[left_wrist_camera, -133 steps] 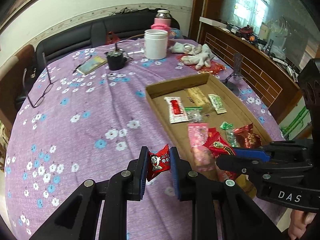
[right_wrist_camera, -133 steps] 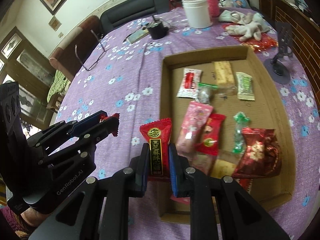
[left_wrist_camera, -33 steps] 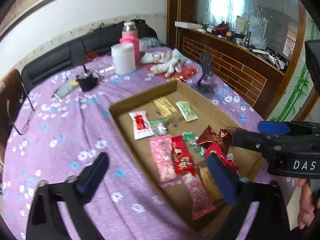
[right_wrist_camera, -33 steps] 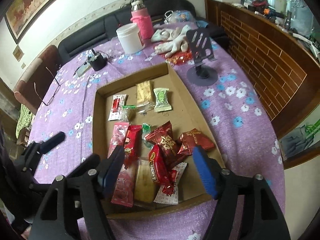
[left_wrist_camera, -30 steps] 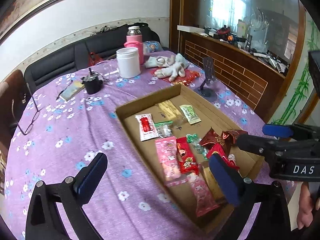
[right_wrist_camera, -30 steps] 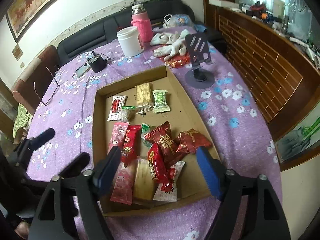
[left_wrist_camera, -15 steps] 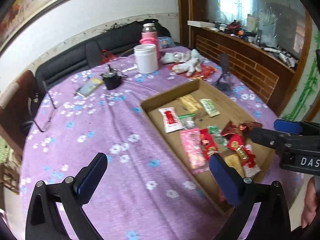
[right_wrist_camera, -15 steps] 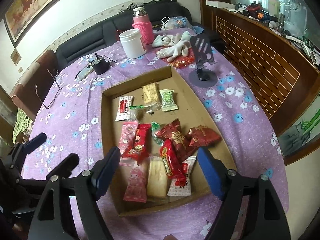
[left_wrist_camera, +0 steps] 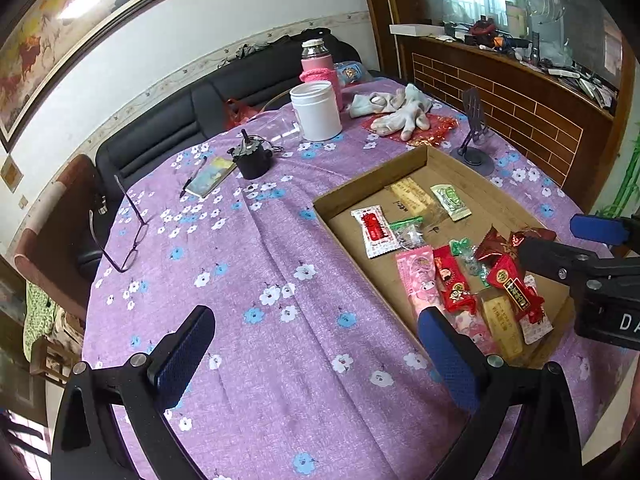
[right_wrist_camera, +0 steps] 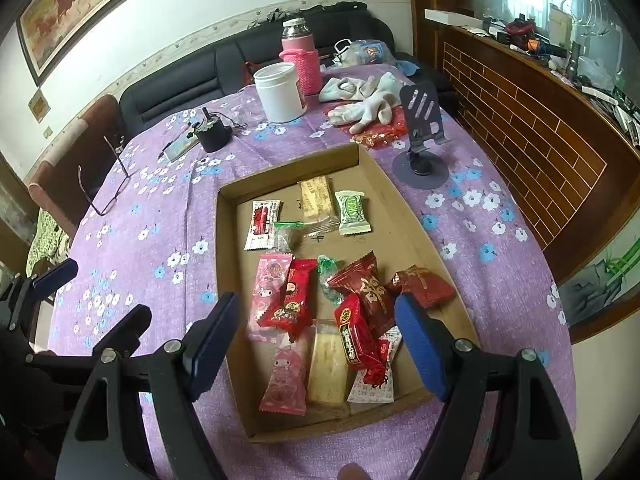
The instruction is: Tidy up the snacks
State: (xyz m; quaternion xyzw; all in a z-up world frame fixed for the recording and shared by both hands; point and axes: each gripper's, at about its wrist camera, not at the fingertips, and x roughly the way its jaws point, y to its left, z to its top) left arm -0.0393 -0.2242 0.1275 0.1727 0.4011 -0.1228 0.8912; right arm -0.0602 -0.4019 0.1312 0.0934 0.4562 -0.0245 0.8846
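Over on the left side of the purple flowered tablecloth [left_wrist_camera: 240, 280] nothing edible is lying about, just a pair of eyeglasses [left_wrist_camera: 128, 232], a small notebook [left_wrist_camera: 210, 176] and a black cup-like gadget [left_wrist_camera: 252, 160]. The left gripper [left_wrist_camera: 316, 344] hovers above bare cloth with its jaws spread wide and nothing between them.

Moving right, the snacks all sit inside the shallow cardboard tray [right_wrist_camera: 224, 248]. Along its far end lie a white-and-red sachet [right_wrist_camera: 262, 224], a beige wafer bar [right_wrist_camera: 318, 198] and a green candy pack [right_wrist_camera: 352, 212], each flat and apart from the others. Nearer me the pile is tighter: a pink cartoon packet [right_wrist_camera: 272, 284], a red packet [right_wrist_camera: 294, 300] overlapping it, and a dark red pouch [right_wrist_camera: 366, 284] with another red bar [right_wrist_camera: 354, 336] lying across it. The right gripper [right_wrist_camera: 316, 340] hangs over this near pile, jaws wide, holding nothing.

These look like featherweight things, I'd say, in slick crinkly film with soft or crumbly insides; the wafer bars would likely crack under a hard squeeze. The sensible hold is probably a crimped end seal or a long edge, pinched gently. Where wrappers overlap, the top one ought to be taken first, or its neighbour may get dragged along.

On the far right stands a grey phone stand [right_wrist_camera: 420, 136], well outside the tray.
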